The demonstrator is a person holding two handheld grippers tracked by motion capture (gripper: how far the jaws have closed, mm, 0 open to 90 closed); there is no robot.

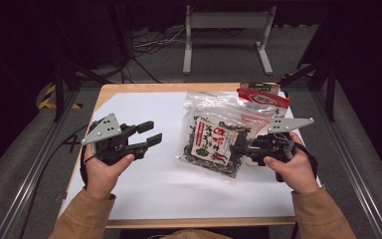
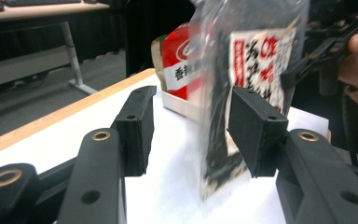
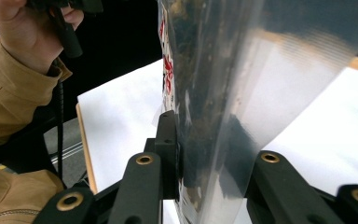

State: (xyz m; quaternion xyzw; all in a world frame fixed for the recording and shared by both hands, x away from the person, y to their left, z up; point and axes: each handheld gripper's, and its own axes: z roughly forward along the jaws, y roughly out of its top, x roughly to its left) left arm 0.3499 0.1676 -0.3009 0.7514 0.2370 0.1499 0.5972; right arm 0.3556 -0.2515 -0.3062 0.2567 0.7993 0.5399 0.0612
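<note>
While the right gripper pinched the edge of a clear bag of dried seaweed, its jaws pressed together on the plastic as its own view showed, the bag stood lifted and tilted above the right half of the table, its lower corner close to or on the white sheet. The left gripper hovered well apart to the left with its jaws spread and nothing between them; in its own view the bag hung just past the open pads. The step in hand looked like a lift or a handover, with the bag already held on one side and the free gripper aimed toward it. The next move probably called for bringing the left gripper across to the bag's near edge and closing on the film without crushing the contents, since thin plastic slips and sags. Behind the bag lay a red packet in a small white tray near the table's far edge. White paper covered a wooden table. Around it the room was dark, with grey carpet, loose cables on the floor and a pale metal desk frame beyond.
</note>
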